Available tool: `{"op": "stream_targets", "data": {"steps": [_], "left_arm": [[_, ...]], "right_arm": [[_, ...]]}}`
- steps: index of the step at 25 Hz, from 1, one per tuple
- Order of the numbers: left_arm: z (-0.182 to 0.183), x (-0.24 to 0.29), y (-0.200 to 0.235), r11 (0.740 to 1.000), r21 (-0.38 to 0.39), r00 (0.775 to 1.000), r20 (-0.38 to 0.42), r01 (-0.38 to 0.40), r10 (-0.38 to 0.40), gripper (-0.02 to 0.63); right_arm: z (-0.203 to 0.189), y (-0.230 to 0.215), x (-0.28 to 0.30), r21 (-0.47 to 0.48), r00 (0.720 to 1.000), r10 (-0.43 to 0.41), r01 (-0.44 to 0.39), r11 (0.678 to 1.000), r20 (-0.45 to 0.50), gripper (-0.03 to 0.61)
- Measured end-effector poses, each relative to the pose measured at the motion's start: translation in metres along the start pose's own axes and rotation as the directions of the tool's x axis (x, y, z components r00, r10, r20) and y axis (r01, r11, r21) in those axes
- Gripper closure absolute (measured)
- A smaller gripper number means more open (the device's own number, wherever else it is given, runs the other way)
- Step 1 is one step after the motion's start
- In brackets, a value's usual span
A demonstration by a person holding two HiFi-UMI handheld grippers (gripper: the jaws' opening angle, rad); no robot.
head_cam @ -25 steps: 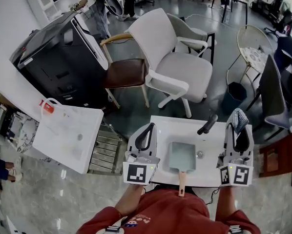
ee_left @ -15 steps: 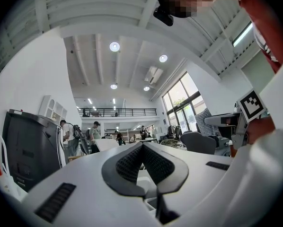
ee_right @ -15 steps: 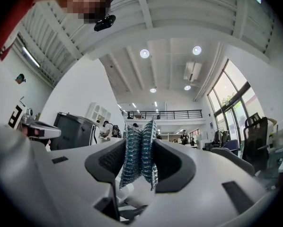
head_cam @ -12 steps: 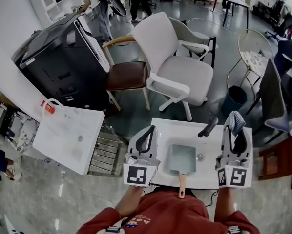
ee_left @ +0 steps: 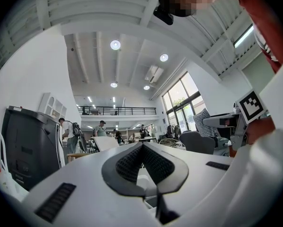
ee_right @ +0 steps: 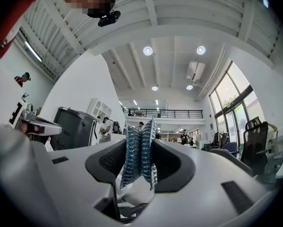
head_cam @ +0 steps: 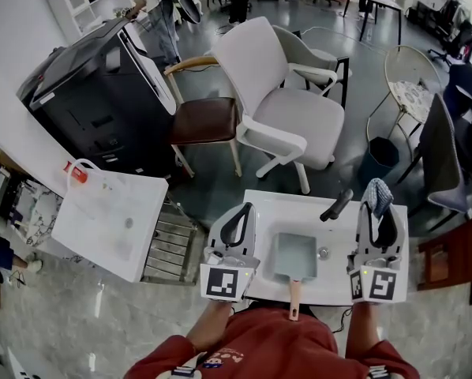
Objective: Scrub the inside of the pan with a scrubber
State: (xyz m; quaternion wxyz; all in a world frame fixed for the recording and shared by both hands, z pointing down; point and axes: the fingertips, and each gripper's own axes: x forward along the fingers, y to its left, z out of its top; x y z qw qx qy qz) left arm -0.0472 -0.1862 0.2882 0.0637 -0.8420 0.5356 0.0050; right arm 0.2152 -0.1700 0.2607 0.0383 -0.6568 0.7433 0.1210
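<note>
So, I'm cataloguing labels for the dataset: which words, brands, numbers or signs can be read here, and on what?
None legible in any view.
Markers on the left hand-held gripper and right hand-held gripper: black-and-white square patterns, no letters.
Small red tag: too small to read.
Print on the red shirt: blurred.

White chair (head_cam: 290, 110), black cabinet (head_cam: 94, 97)

From the head we look steeply down on the table (head_cam: 277, 205), with the left gripper (head_cam: 240, 212) and right gripper (head_cam: 376, 205) close below. Each gripper camera sits just behind its jaws and tilts up at the ceiling (ee_left: 99, 32); the right one looks past the scrubber (ee_right: 139, 150). All three views share the black cabinet (head_cam: 94, 93).
</note>
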Motion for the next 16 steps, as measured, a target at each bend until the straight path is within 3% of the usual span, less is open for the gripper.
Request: {"op": "stream_targets", "data": {"steps": [16], "left_arm": [[-0.006, 0.001, 0.0, 1.0, -0.002, 1.0, -0.006, 0.001, -0.001, 0.603]], "right_arm": [[-0.012, 0.006, 0.001, 0.016, 0.999, 0.026, -0.026, 1.0, -0.022, 0.419]]}}
